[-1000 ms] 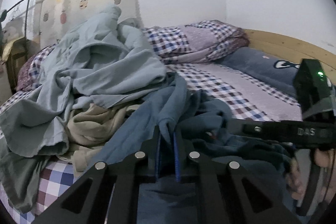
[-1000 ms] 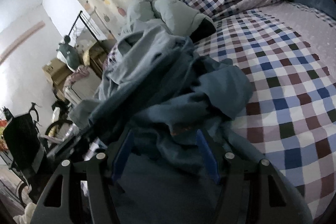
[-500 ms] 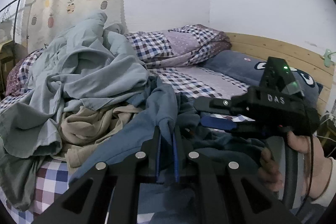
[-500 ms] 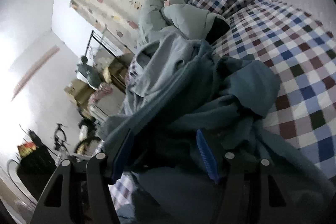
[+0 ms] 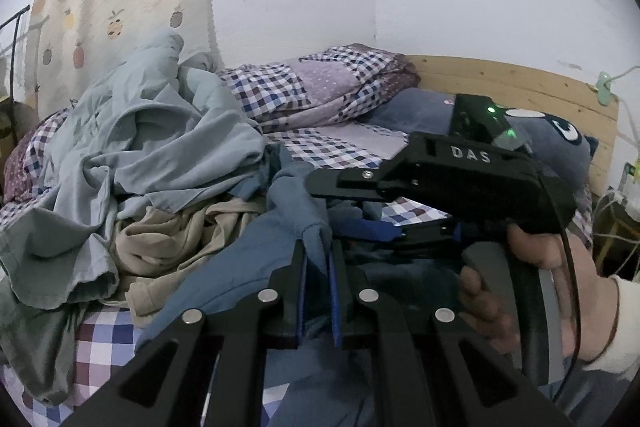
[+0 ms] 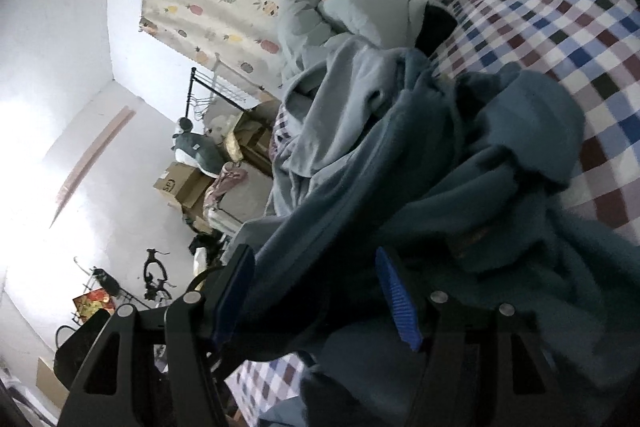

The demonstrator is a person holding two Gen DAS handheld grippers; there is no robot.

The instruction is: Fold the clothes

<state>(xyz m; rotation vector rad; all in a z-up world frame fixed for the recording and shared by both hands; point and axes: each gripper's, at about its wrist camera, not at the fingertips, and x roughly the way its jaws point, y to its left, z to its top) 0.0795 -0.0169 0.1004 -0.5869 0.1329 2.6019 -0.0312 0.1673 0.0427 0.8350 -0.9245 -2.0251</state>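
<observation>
My left gripper (image 5: pixel 318 261) is shut on a fold of a dark blue garment (image 5: pixel 240 259) and holds it up from the bed. My right gripper (image 6: pixel 316 267) is open, with the same blue garment (image 6: pixel 460 195) lying between and over its blue pads (image 6: pixel 394 291). In the left wrist view the right gripper (image 5: pixel 368 215) sits just right of my left one, held by a hand (image 5: pixel 532 291). A pale blue garment (image 5: pixel 152 143) and a beige garment (image 5: pixel 172 239) are heaped to the left.
The bed has a checked sheet (image 6: pixel 560 19) and a rolled checked quilt (image 5: pixel 316 91) at the back. A wooden headboard (image 5: pixel 520 83) and a dark blue pillow (image 5: pixel 556 135) lie to the right. Boxes and a clothes rack (image 6: pixel 208 99) stand beside the bed.
The right gripper has risen and moved left, close to my left gripper, and tilted. The left gripper has stayed shut on the blue garment and lifted it a little.
</observation>
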